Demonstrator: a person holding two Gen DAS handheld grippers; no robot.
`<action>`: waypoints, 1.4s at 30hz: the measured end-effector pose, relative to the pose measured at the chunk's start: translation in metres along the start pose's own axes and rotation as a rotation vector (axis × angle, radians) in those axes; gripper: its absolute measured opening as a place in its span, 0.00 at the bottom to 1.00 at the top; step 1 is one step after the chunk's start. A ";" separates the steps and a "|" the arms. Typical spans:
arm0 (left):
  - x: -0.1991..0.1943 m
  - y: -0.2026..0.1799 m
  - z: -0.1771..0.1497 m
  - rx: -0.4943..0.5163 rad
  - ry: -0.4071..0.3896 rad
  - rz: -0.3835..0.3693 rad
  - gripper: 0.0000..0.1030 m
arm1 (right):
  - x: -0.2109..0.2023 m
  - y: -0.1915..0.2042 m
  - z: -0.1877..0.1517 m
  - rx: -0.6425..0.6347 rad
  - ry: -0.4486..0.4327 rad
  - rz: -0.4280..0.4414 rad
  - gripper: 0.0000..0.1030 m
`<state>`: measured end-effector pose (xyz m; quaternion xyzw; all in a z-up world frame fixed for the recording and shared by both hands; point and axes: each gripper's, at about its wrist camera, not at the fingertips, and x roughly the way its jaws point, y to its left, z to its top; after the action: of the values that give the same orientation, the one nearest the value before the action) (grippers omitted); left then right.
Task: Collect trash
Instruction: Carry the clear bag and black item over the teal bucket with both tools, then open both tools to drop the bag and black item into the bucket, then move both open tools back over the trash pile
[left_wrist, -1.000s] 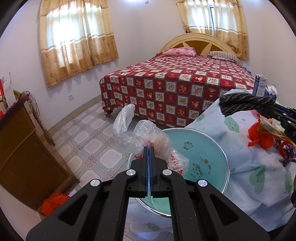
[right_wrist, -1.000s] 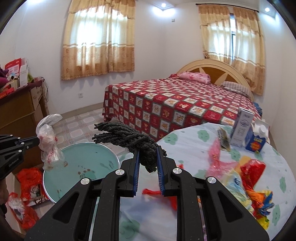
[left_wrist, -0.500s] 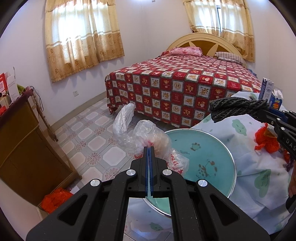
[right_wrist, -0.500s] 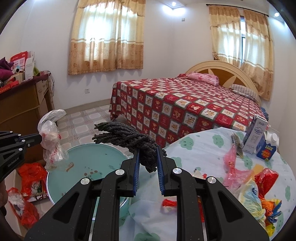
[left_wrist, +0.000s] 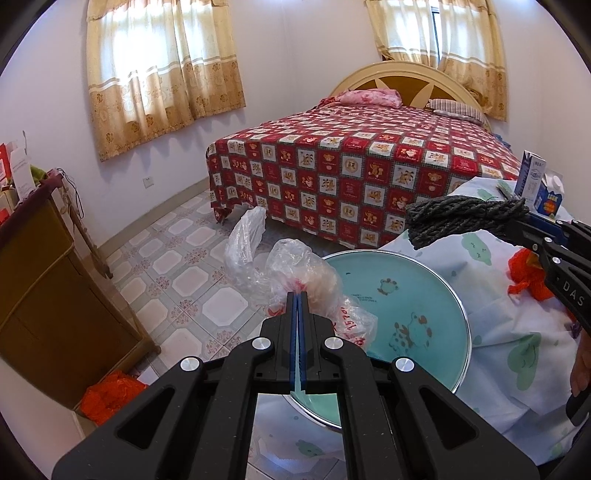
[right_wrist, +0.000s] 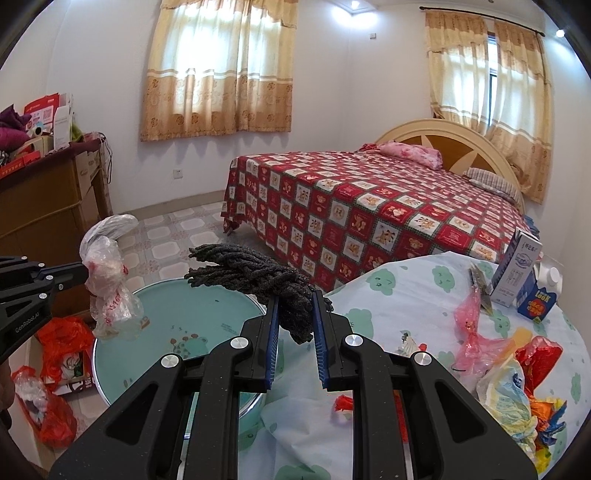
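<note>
- Left wrist view: left gripper (left_wrist: 297, 295) with fingers pressed nearly together, pinching a crumpled clear plastic bag (left_wrist: 291, 277) with red print. The bag stands up and forward of the tips, one loose tail flopping toward the floor side.
- Directly beyond and below the bag: a round teal tray (left_wrist: 413, 314) with a metal rim and cartoon print, resting at the left edge of the desk (left_wrist: 517, 339), which wears a pale cloth with green motifs.
- Right gripper (left_wrist: 517, 218) enters from the right edge of this view, carrying a dark twisted rope bundle (left_wrist: 461, 218); the bundle's long axis runs sideways, its free end pointing left, above the tray's far rim.
- Orange-red plastic bag (left_wrist: 110, 395) on the tiled floor beside a wooden cabinet (left_wrist: 55, 288), low left.
- Right wrist view: fingers part-open, clamped on the rope bundle (right_wrist: 258, 269) near one end; the rest juts forward-left over the tray (right_wrist: 207, 317).
- Left gripper and its bag (right_wrist: 107, 280) hang at the tray's left rim, so both loads sit over the tray. Judgement: the tray looks the likely drop spot, and either hand could let go first.
- Right half of desk: pink bag (right_wrist: 476, 332), coloured wrappers (right_wrist: 524, 376), two cartons (right_wrist: 524, 269) at the far edge — trash not yet collected.
- Room: bed (right_wrist: 369, 214) with red patchwork cover, curtained windows, tiled floor.
</note>
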<state>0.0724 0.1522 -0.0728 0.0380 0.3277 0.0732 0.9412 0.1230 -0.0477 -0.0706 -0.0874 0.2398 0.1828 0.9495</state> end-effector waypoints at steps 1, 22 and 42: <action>0.000 0.000 0.000 -0.001 -0.001 0.000 0.01 | 0.000 0.000 0.000 -0.001 0.001 0.001 0.17; 0.000 -0.019 -0.008 0.042 0.013 -0.072 0.41 | 0.003 0.009 -0.009 -0.017 0.048 0.038 0.48; -0.021 -0.127 -0.033 0.201 0.052 -0.218 0.50 | -0.153 -0.205 -0.118 0.335 0.048 -0.429 0.56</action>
<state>0.0504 0.0244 -0.1011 0.0943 0.3597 -0.0616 0.9262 0.0277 -0.3125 -0.0831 0.0175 0.2652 -0.0669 0.9617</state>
